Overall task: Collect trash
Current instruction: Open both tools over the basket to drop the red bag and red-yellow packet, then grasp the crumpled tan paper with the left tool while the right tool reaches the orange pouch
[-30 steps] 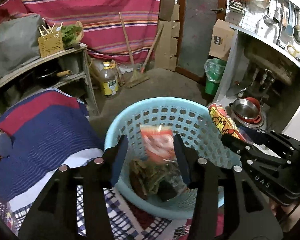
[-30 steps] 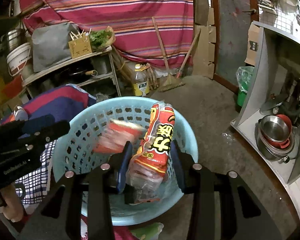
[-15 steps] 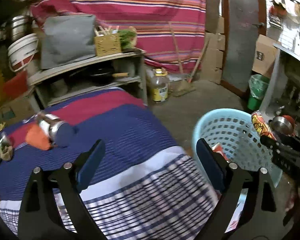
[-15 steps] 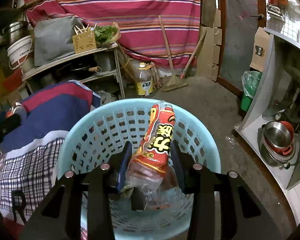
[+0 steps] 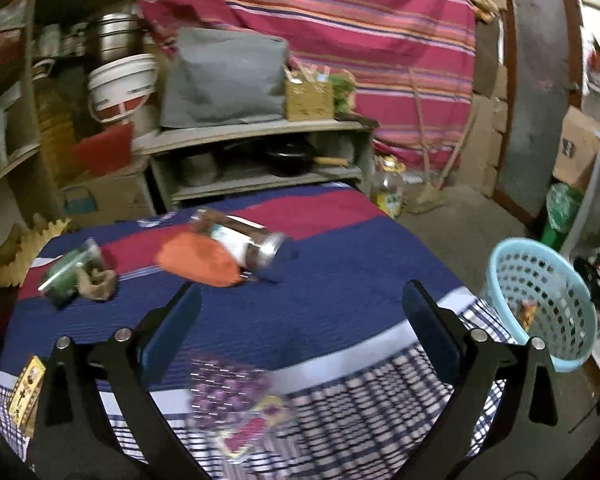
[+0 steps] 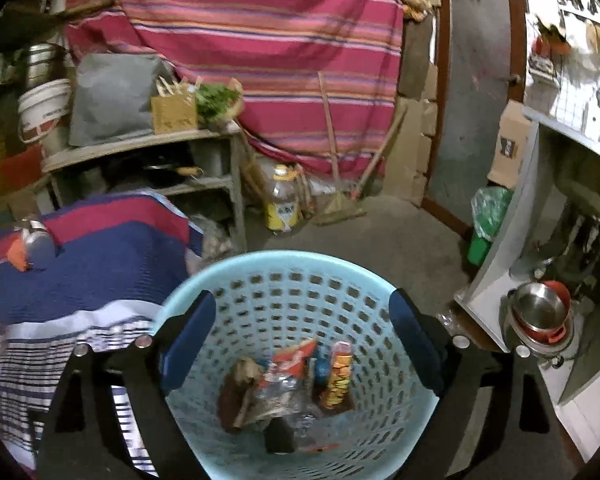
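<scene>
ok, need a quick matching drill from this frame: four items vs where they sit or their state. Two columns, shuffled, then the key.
Items:
1. red-yellow snack bag
2. orange wrapper
3. purple packet
4. right gripper

Place or state:
A. on the blue cloth beside a metal-capped jar
B. inside the blue basket
C. jaws open, above the basket
D. on the cloth between the left gripper's jaws

Pairs: 1-B, 2-A, 3-D, 4-C

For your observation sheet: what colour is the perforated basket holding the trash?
Light blue basket; the right wrist view shows it best.
</scene>
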### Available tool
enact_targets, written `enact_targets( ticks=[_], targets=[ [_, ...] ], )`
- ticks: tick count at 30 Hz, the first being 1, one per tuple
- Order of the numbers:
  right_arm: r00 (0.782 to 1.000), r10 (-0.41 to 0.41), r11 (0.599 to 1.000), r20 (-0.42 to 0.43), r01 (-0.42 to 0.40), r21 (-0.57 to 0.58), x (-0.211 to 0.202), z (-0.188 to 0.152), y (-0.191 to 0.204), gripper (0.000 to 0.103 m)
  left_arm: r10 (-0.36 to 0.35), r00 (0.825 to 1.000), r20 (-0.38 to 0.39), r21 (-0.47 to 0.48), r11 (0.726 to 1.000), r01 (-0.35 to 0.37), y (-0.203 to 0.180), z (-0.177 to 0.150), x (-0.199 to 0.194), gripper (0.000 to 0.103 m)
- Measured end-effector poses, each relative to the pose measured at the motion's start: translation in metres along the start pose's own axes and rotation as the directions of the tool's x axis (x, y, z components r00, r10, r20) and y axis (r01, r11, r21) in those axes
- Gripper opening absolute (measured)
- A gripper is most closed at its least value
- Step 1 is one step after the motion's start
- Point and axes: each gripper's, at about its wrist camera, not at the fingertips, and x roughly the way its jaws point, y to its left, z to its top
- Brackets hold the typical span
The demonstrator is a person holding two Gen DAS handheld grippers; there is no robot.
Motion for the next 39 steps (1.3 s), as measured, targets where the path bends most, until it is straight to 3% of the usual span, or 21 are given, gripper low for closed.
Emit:
enact_targets(
  ticks=[4,12,20,28,35,39],
  targets=[
    [0.998,0.060,0.998,0.019,-0.060,-0.014,-0.017,0.002,0.032,0.087,0.004,1.000,0.003,-0.053,0.999,-0.004,0.030,0.002,-0.007,0.097],
    [0.988,0.156,0.980,0.021,-0.152,-0.125,-0.026,0.005,0.111,0.087,0.074,0.997,0.035,-0.023,0.997,-0.073,0.070,0.001,-0.017,0.097],
    [0.969,0.247,0.949,0.027,-0.236,-0.210,-0.029,0.008,0.185,0.087,0.142,0.990,0.020,-0.107,0.984,-0.139,0.139,-0.002,-0.013,0.097],
    [0.950,0.311,0.916,0.009,-0.297,-0.268,-0.018,0.008,0.245,0.087,0.205,0.978,-0.026,-0.141,0.968,-0.207,0.199,-0.017,0.000,0.097],
    [0.936,0.350,0.899,-0.041,-0.348,-0.265,0.004,0.009,0.287,0.087,0.225,0.971,-0.077,-0.234,0.943,-0.236,0.247,-0.029,0.018,0.097],
    [0.938,0.344,0.880,-0.042,-0.338,-0.335,0.013,0.009,0.311,0.087,0.244,0.962,-0.120,-0.239,0.934,-0.266,0.262,-0.036,0.032,0.097]
  ],
)
